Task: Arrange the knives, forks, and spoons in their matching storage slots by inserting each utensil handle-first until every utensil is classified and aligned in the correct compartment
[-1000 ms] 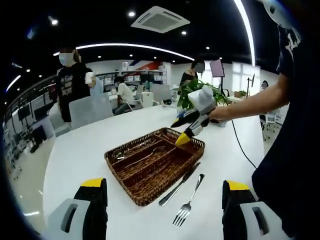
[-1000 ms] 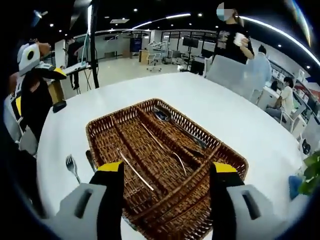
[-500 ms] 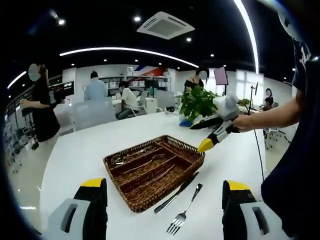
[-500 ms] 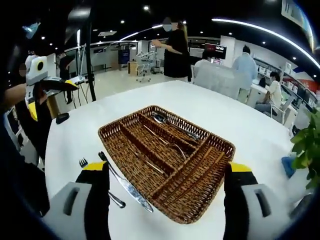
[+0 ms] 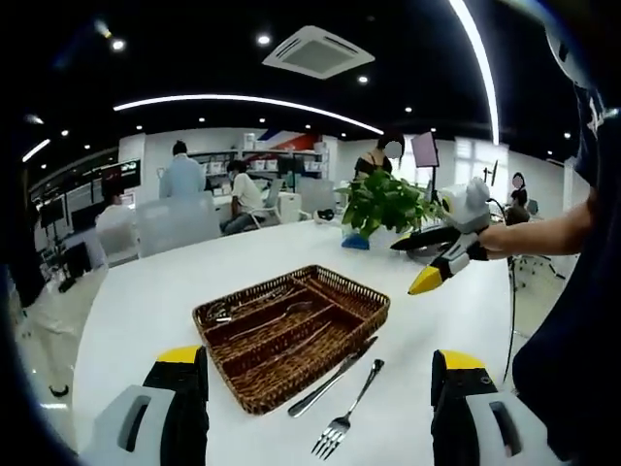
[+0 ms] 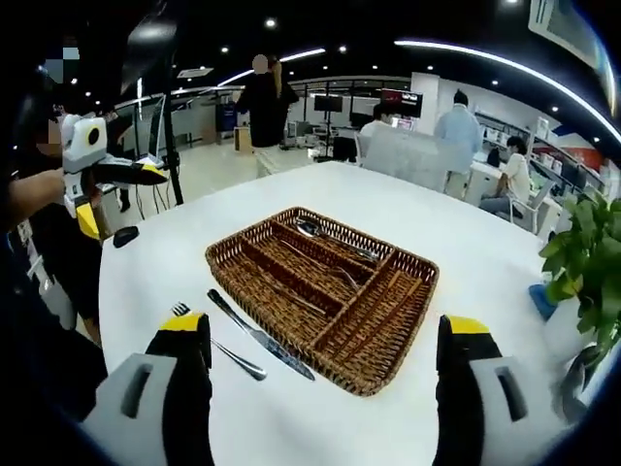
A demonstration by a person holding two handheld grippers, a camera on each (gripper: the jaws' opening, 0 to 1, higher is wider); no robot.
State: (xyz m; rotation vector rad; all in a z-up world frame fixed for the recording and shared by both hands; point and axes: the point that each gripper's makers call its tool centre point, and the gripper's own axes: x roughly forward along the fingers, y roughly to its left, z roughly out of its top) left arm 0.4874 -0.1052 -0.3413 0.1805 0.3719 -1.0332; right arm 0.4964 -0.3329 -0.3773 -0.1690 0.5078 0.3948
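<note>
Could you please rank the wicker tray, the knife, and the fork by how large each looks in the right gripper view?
1. wicker tray
2. knife
3. fork, though only slightly shorter than the knife.

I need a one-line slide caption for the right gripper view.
Wicker tray holding some cutlery, with a knife and fork beside it on the white table.

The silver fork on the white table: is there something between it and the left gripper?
Nothing visible stands in the way. In the left gripper view the silver fork lies on bare white table ahead of the open left gripper. The silver knife lies beside it, towards the brown wicker tray.
</note>
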